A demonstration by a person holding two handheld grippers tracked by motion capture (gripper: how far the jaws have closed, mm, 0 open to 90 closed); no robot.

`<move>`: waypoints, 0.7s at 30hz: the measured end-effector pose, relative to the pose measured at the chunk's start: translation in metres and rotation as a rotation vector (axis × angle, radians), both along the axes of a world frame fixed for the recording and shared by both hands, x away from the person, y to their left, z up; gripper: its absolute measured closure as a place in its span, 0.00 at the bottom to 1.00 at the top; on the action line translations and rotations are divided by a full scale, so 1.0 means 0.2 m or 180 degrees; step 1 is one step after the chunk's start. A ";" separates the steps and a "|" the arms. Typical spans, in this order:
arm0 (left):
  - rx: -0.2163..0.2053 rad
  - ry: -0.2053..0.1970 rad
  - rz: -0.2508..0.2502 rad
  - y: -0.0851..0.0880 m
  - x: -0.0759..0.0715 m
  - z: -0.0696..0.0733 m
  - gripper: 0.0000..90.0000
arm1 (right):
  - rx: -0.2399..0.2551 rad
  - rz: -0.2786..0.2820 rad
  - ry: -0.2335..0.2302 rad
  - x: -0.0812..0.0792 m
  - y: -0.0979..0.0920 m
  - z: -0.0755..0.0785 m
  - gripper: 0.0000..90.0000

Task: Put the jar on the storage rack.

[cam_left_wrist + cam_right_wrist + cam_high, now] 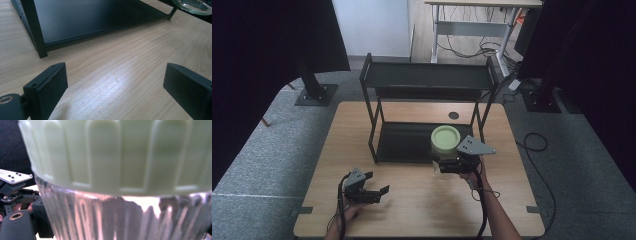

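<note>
The wooden table bears a black two-tier rack; the right gripper pinches a glass jar with a pale green lid — its ribbing shows close-up, its jaws hidden; the left gripper hovers spread, empty.

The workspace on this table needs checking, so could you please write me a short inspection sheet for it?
Surface: wooden table, round hole near the far edge.
Job's things: glass jar with green lid, at the front edge of the black two-tier rack.
Clutter: nothing seen.
Grippers: left gripper open over bare wood; right gripper at the jar, grip not discernible.
Cables: one trails from each gripper; more on the floor.
Surroundings: grey carpet, dark curtains, stands, a desk behind.
</note>
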State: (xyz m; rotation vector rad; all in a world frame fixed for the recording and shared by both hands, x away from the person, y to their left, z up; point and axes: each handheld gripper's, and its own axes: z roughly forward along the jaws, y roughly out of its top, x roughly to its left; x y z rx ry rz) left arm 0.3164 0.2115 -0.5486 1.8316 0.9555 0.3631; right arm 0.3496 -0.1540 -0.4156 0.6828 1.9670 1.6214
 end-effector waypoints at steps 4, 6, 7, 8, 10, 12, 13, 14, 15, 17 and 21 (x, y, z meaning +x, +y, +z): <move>-0.0005 -0.0001 0.0001 0.00 0.00 0.00 0.06 | -0.0001 -0.0007 -0.0009 0.01 0.00 0.00 0.11; -0.0005 -0.0001 0.0001 0.00 0.00 0.00 0.06 | -0.0001 -0.0020 -0.0012 0.02 0.00 0.00 0.11; -0.0002 0.0000 -0.0001 0.00 0.00 0.00 0.06 | 0.0003 -0.0023 -0.0010 0.02 0.00 0.00 0.11; -0.0006 0.0003 -0.0001 0.00 0.00 0.00 0.06 | 0.0007 -0.0028 -0.0005 0.02 0.00 0.00 0.11; -0.0012 0.0007 0.0000 0.00 0.00 0.00 0.06 | 0.0010 -0.0038 -0.0003 0.03 0.00 0.00 0.11; -0.0012 0.0007 0.0004 0.01 0.00 0.00 0.06 | 0.0014 -0.0039 -0.0005 0.03 0.00 0.00 0.11; -0.0013 0.0007 0.0004 0.01 0.00 0.00 0.06 | 0.0022 -0.0044 0.0007 0.04 0.00 -0.01 0.11; -0.0014 0.0008 0.0006 0.01 0.00 0.00 0.06 | 0.0026 -0.0046 0.0000 0.04 0.00 -0.01 0.11; -0.0014 0.0008 0.0006 0.01 0.00 0.00 0.06 | 0.0026 -0.0046 0.0000 0.04 0.00 -0.01 0.11; -0.0009 0.0007 -0.0004 0.01 0.00 0.00 0.06 | 0.0036 -0.0053 0.0005 0.05 0.00 -0.01 0.11; -0.0015 0.0010 -0.0006 0.01 0.00 0.00 0.06 | 0.0038 -0.0059 0.0007 0.06 0.01 -0.01 0.11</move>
